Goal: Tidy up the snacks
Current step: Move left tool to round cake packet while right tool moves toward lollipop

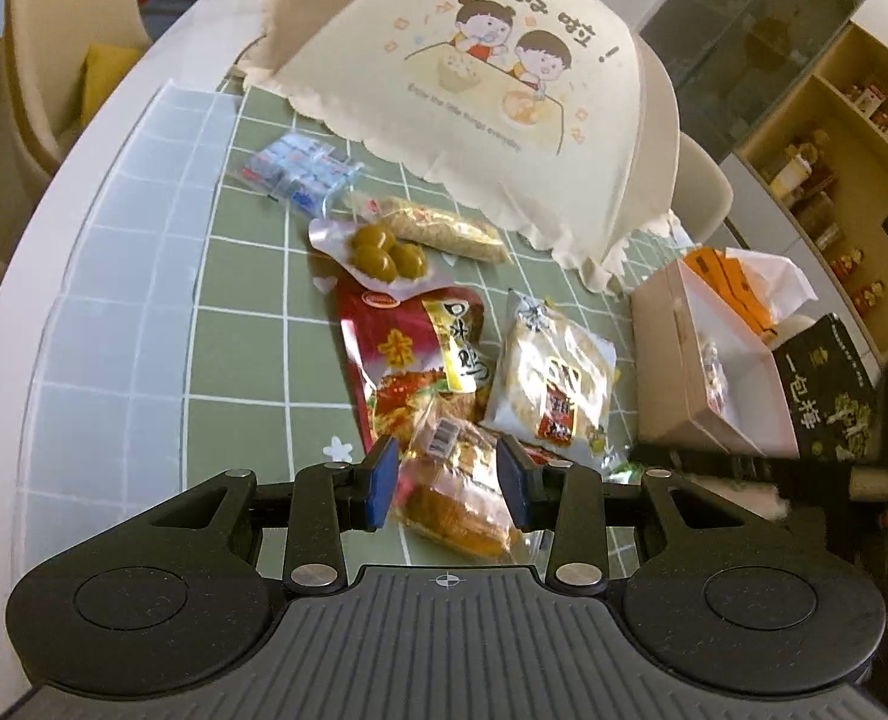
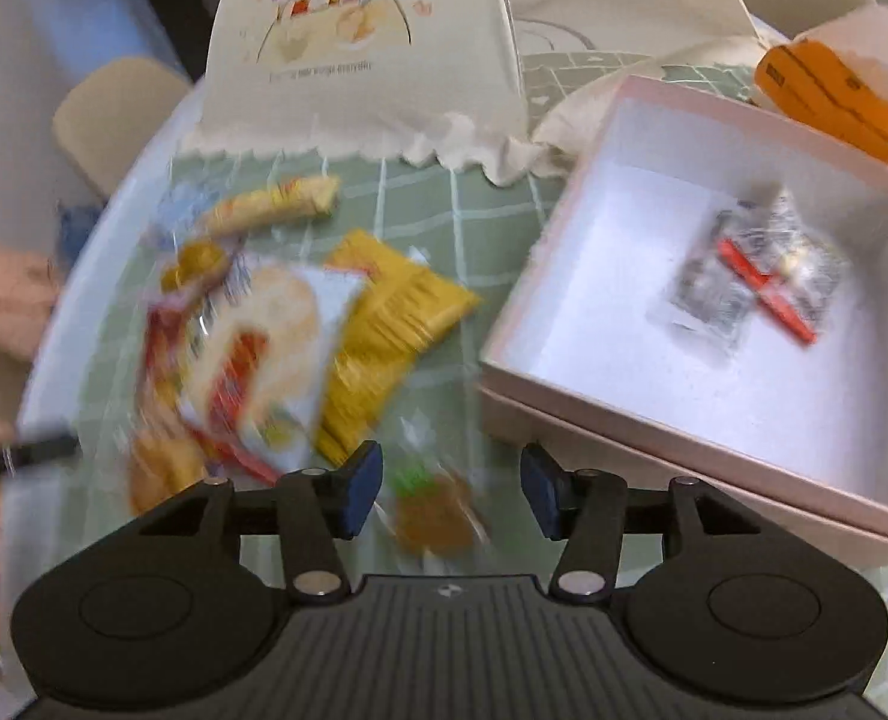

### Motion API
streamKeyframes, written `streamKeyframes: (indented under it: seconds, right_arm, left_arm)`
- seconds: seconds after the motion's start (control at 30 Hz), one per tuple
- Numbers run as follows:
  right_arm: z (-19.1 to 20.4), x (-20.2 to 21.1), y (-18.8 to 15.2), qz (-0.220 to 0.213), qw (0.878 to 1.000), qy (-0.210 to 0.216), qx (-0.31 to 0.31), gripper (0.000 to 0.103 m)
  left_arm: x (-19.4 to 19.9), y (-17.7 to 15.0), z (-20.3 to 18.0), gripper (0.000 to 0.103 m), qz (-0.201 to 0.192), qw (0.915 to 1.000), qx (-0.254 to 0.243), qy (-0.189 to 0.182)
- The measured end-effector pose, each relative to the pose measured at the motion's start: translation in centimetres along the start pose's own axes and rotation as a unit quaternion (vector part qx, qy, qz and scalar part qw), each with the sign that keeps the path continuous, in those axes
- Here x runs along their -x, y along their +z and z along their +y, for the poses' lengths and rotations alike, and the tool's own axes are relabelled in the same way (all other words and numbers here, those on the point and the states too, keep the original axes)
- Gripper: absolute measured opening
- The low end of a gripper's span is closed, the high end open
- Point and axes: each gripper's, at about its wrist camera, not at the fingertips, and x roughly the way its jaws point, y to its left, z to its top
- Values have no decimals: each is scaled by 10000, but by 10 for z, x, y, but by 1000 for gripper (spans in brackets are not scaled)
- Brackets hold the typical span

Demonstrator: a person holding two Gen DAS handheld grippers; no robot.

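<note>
Left gripper (image 1: 449, 483), bottom centre of the left wrist view: blue pads on either side of a clear orange snack packet (image 1: 462, 492), just about touching its wrapper; grip or mere bracketing, cannot tell. Above the packet, toward mid-frame: a red snack bag (image 1: 396, 348) and a white cracker pack (image 1: 555, 378) side by side on the green checked tablecloth (image 1: 240, 348). Higher still: a vacuum pack of green olives (image 1: 384, 255), a long tan roll (image 1: 444, 228), and a blue-and-white candy bag (image 1: 297, 171) at upper left. Top centre: cream food cover (image 1: 504, 90) with cartoon children.

Right gripper (image 2: 450, 489), bottom centre of the right wrist view: spread wide, nothing between the pads, hovering over a small clear packet with brown contents (image 2: 435, 510). Heavily blurred at left. At centre, a yellow snack bag (image 2: 384, 330). At right: pink box (image 2: 540, 294), white inside, one small clear packet with a red strip (image 2: 756, 276) lying in it.
</note>
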Motion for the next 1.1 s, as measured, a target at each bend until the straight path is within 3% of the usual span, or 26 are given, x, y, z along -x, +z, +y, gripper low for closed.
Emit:
streamKeyframes:
  seconds: [0.13, 0.2, 0.27, 0.33, 0.43, 0.67, 0.77, 0.9, 0.97, 1.1]
  right_arm:
    - [28, -11, 9, -131, 9976, 619, -267, 56]
    - [52, -19, 13, -153, 9986, 507, 20, 62]
    - [75, -31, 14, -180, 9987, 181, 452, 76]
    - [89, -37, 13, -238, 9966, -92, 780, 80]
    - [98, -38, 9, -260, 9939, -292, 1034, 76]
    - [81, -15, -30, 138, 9952, 55, 968, 72]
    - [75, 2, -60, 271, 9948, 208, 962, 71]
    - [67, 23, -88, 149, 9951, -2, 978, 71]
    - [60, 31, -98, 90, 9961, -13, 879, 71]
    - [47, 43, -115, 6, 9975, 375, 600, 71]
  left_arm:
    - [0, -5, 3, 41, 98, 9999, -7, 27]
    - [-1, -8, 3, 41, 158, 9999, -17, 61]
    - [-3, -11, 3, 41, 214, 9997, -20, 73]
    - [-3, -13, 3, 41, 262, 9996, -12, 42]
    - [-2, -16, 6, 41, 311, 9994, 66, 97]
    - [-4, -15, 20, 41, 332, 9982, 413, 266]
    - [-5, -18, 15, 41, 430, 9984, 319, 186]
    - [-1, -25, 6, 41, 617, 9978, 36, 220]
    - [3, -30, 4, 41, 709, 9966, -79, 406]
    - [13, -36, 11, 41, 724, 9937, 71, 853]
